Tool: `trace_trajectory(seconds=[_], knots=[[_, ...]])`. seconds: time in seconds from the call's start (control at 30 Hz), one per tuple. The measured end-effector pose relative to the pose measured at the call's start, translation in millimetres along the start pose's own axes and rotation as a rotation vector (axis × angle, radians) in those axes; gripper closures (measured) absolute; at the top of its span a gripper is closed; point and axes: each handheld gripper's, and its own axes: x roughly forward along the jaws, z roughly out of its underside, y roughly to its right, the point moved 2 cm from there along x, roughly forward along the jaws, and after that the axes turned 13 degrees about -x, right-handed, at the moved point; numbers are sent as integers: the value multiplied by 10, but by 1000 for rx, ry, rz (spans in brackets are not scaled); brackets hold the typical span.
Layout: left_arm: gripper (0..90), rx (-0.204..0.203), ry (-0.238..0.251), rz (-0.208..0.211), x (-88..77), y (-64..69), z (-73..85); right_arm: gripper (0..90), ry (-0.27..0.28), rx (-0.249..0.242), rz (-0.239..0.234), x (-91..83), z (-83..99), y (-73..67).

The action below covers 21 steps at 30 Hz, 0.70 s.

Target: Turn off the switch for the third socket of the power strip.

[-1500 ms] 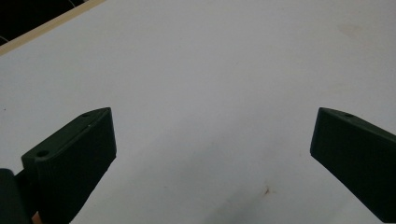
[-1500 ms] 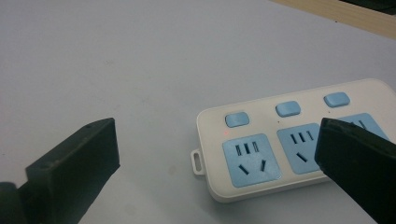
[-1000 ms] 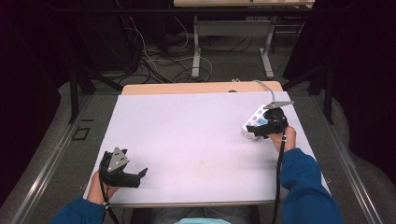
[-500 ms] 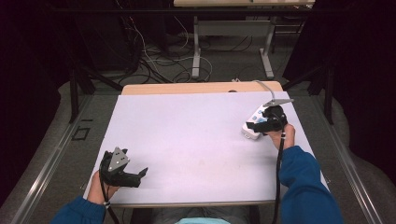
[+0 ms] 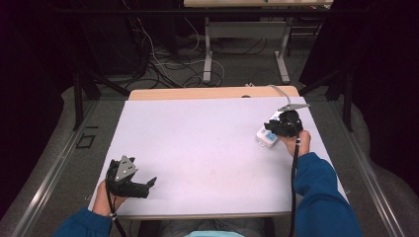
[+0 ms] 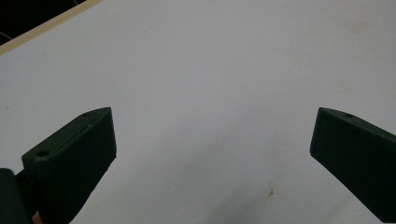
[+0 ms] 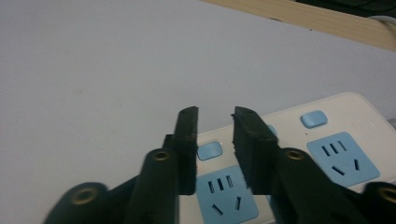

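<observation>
Over the last second my right gripper (image 5: 276, 129) has crept a little toward me and leftward along the power strip (image 5: 264, 137), while my left gripper (image 5: 148, 185) has stayed where it was, parked at the near left corner of the table (image 5: 197, 143).

Nearest to me, that left gripper rests low over the pale tabletop. In the left gripper view its two black jaws stand far apart with nothing but bare surface between them. I judge it is simply kept out of the way, ready but idle, since the work is on the other side.

Farther out, on the right side of the table, my right hand (image 5: 298, 142) holds the right gripper directly above the power strip. In the right gripper view the jaws are drawn close together, leaving only a slim gap, and they grip nothing. The narrow setting makes sense to me: tips held this near each other act like a single fingertip, suited to pressing one of the small switches rather than grasping the body.

The power strip (image 7: 327, 154) itself is a flat cream-white block lying on the table near its right edge, angled away toward the far right. It carries light blue socket panels, each with dark slots, and beside each panel sits a small rounded blue switch (image 7: 208, 150). One such switch lies just past the left jaw tip. A pale cable (image 5: 279, 91) leaves the strip's far end and curves off over the wooden back edge of the table.
</observation>
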Motion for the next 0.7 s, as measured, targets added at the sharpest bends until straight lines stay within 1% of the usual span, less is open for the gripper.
trace_trajectory(seconds=[0.03,0.07,0.1,0.13,0.17,0.2,0.23,0.27,0.37,0.4,0.47,0.5,0.53,0.6,0.63,0.7], knots=[[3,-1,0,-1,4,0,0,779,0,12,-11,-1,4,-1],[3,0,3,-3,6,3,0,824,-3,19,-6,5,6,-3],[3,2,4,-2,6,6,1,862,-1,21,-12,18,11,-4],[3,2,4,-2,6,6,1,862,-1,21,-12,18,11,-4],[4,5,0,-2,1,9,1,900,-9,22,-13,42,17,-12],[4,3,3,-7,6,10,1,900,-9,23,-25,54,19,-19],[4,2,2,-6,6,9,-1,900,-13,15,-20,70,16,-22],[5,-1,3,-3,8,9,-1,900,-21,23,-15,88,12,-36],[4,2,2,-2,10,3,-1,900,-44,8,-9,154,11,-61],[5,2,2,-3,8,4,0,900,-53,13,-10,165,10,-73],[5,2,-2,-3,0,5,1,900,-66,13,3,188,12,-82],[5,3,-2,-3,-2,5,1,900,-68,13,-1,201,17,-82],[5,2,-1,-3,-3,4,1,900,-76,6,11,212,24,-84],[5,1,-1,-2,-2,3,1,900,-92,6,8,238,34,-100],[5,1,-2,-3,0,3,1,900,-102,5,20,248,38,-108],[5,2,-1,-2,1,5,1,900,-115,0,23,271,44,-115]])
